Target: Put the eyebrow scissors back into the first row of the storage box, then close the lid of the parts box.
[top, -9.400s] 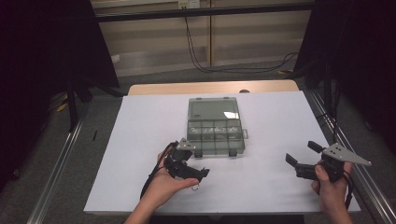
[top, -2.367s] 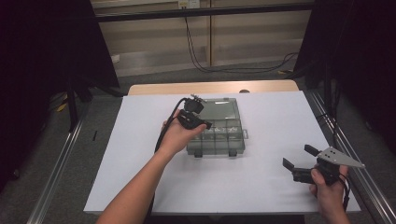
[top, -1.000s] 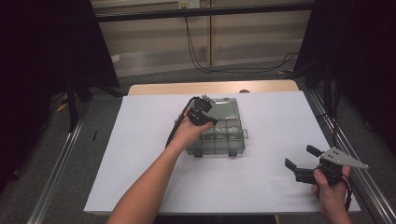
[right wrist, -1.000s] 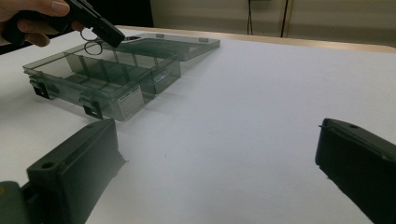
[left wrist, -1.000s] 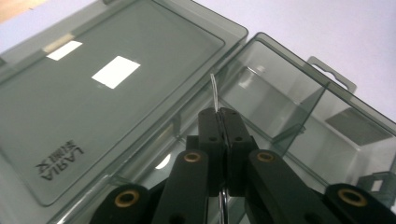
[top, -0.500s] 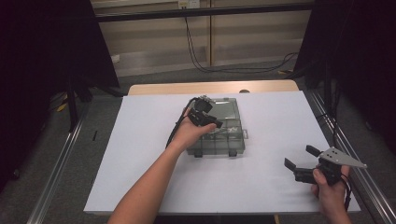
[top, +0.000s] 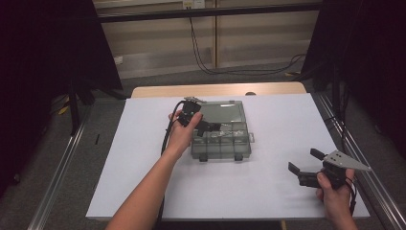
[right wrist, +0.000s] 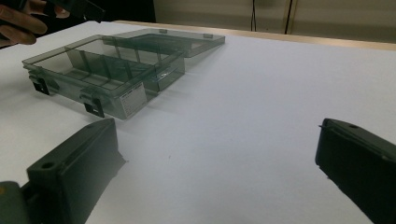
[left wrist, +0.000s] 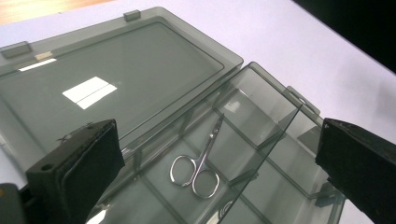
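While the left tool (left wrist: 205,186) hovers with jaws spread wide over the small scissors (left wrist: 201,161) lying in a compartment of the open organiser box (top: 221,139) mid-tabletop, and the right tool (top: 311,168) waits agape near the right edge, descending squarely between dividers seems wisest.

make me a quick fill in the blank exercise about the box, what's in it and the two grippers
1. The lid of the clear grey organizer box lies ____.
2. The metal tool in one compartment is a pair of ____.
3. The left gripper hovers over the box with its jaws ____.
4. The right gripper is held over the bare ____ table cover, away from the box.

Missing words: open; scissors; open; white
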Action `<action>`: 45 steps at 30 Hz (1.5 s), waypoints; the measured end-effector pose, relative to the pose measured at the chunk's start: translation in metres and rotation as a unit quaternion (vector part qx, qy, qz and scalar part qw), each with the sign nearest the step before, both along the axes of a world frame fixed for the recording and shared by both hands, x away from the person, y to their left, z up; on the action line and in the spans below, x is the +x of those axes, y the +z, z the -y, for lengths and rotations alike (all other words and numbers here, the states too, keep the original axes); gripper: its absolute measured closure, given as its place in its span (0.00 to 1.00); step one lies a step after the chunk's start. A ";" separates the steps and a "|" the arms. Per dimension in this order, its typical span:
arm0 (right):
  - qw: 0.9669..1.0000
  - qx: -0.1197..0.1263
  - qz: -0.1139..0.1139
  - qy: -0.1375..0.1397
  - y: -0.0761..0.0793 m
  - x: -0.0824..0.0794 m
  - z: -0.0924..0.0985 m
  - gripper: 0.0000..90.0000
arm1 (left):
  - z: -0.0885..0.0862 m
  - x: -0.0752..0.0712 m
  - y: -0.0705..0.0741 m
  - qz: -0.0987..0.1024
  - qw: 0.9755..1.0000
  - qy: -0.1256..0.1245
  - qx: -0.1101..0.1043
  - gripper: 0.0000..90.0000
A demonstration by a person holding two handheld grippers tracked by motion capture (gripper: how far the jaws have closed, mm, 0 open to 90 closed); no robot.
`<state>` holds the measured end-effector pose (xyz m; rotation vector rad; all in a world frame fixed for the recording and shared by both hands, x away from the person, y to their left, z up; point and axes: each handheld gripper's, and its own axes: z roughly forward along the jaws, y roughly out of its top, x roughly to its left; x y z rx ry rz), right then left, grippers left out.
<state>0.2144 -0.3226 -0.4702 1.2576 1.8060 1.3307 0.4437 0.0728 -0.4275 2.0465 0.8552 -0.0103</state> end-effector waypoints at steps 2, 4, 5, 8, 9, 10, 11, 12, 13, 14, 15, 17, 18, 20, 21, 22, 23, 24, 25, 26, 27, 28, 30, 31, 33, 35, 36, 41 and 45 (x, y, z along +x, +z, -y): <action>1.000 0.000 0.000 0.000 0.000 0.000 -0.001 0.00 | -0.006 0.000 0.000 0.004 1.000 0.006 0.000 0.00; 1.000 0.000 0.000 0.000 0.001 0.000 -0.002 0.00 | -0.011 0.001 0.000 0.002 1.000 0.010 0.003 0.00; 1.000 0.001 -0.001 0.000 0.001 0.001 -0.002 0.00 | -0.013 0.001 -0.001 0.003 1.000 0.011 0.002 0.00; 1.000 -0.001 -0.001 0.000 0.000 0.003 -0.004 0.00 | -0.019 0.001 -0.001 0.002 1.000 0.014 0.002 0.00; 1.000 0.000 -0.002 0.000 0.000 0.003 -0.004 0.00 | -0.020 0.001 -0.002 0.004 1.000 0.020 -0.005 0.00; 1.000 -0.004 0.000 0.000 0.001 0.004 -0.004 0.00 | -0.022 0.001 -0.002 0.004 1.000 0.023 -0.002 0.00; 1.000 -0.004 0.000 -0.002 0.001 0.004 -0.004 0.00 | -0.024 0.001 -0.004 0.006 1.000 0.024 -0.005 0.00; 1.000 -0.002 0.001 -0.004 0.002 0.004 -0.003 0.00 | -0.027 0.001 -0.003 0.006 1.000 0.030 -0.003 0.00; 1.000 -0.001 0.001 -0.006 0.003 0.004 -0.002 0.00 | -0.028 0.001 -0.004 0.007 0.999 0.034 -0.006 0.00; 1.000 -0.002 0.004 -0.008 0.004 0.004 -0.002 0.00 | -0.031 0.001 -0.004 0.007 0.999 0.034 -0.006 0.00; 1.000 -0.003 0.006 -0.008 0.005 0.004 -0.001 0.00 | -0.033 0.001 -0.004 0.009 0.999 0.034 -0.003 0.00; 1.000 -0.002 0.007 -0.008 0.008 0.004 -0.001 0.00 | -0.038 0.000 -0.005 0.007 0.999 0.037 -0.003 0.00; 1.000 -0.003 0.008 -0.008 0.009 0.004 -0.002 0.00 | -0.039 0.000 -0.006 0.007 0.999 0.044 -0.013 0.00; 1.000 -0.004 0.009 -0.009 0.010 0.004 -0.002 0.00 | -0.044 0.000 -0.005 0.011 0.999 0.042 -0.011 0.02; 1.000 -0.004 0.010 -0.008 0.011 0.005 -0.003 0.00 | -0.046 0.000 -0.005 0.010 0.999 0.045 -0.016 0.03; 1.000 -0.004 0.010 -0.008 0.011 0.006 -0.003 0.00 | -0.048 0.000 -0.005 0.013 0.999 0.044 -0.015 0.03; 1.000 -0.004 0.008 -0.007 0.012 0.007 -0.004 0.00 | -0.050 0.001 -0.005 0.016 0.999 0.049 -0.012 0.03; 1.000 -0.002 0.007 -0.008 0.012 0.008 -0.005 0.00 | -0.052 0.001 -0.005 0.017 0.998 0.054 -0.014 0.03; 1.000 -0.002 0.009 -0.007 0.014 0.009 -0.007 0.00 | -0.054 0.002 -0.005 0.018 0.998 0.057 -0.015 0.03; 1.000 -0.001 0.008 -0.006 0.016 0.010 -0.009 0.00 | -0.055 0.002 -0.006 0.016 0.998 0.063 -0.018 0.03; 1.000 -0.001 0.009 -0.003 0.018 0.012 -0.011 0.00 | -0.057 0.003 -0.006 0.014 0.998 0.064 -0.022 0.03; 1.000 -0.002 0.010 -0.001 0.020 0.014 -0.013 0.00 | -0.058 0.004 -0.007 0.013 0.998 0.065 -0.024 0.03; 1.000 -0.005 0.010 0.009 0.025 0.018 -0.018 0.00 | -0.060 0.006 -0.007 0.006 0.997 0.069 -0.026 0.04; 1.000 -0.006 0.009 0.013 0.027 0.021 -0.020 0.00 | -0.061 0.006 -0.008 0.006 0.997 0.071 -0.026 0.04; 1.000 -0.009 0.006 0.020 0.031 0.026 -0.024 0.00 | -0.061 0.008 -0.008 0.005 0.997 0.072 -0.026 0.04; 1.000 -0.003 0.004 0.024 0.033 0.032 -0.028 0.00 | -0.060 0.008 -0.008 0.001 0.996 0.079 -0.031 0.04; 1.000 -0.002 0.004 0.026 0.034 0.035 -0.029 0.00 | -0.060 0.009 -0.008 0.002 0.996 0.079 -0.030 0.04; 0.999 0.005 0.000 0.042 0.041 0.054 -0.042 0.00 | -0.062 0.013 -0.009 0.001 0.996 0.081 -0.037 0.11; 0.998 0.011 0.002 0.057 0.048 0.070 -0.051 0.00 | -0.060 0.016 -0.012 0.001 0.996 0.087 -0.034 0.11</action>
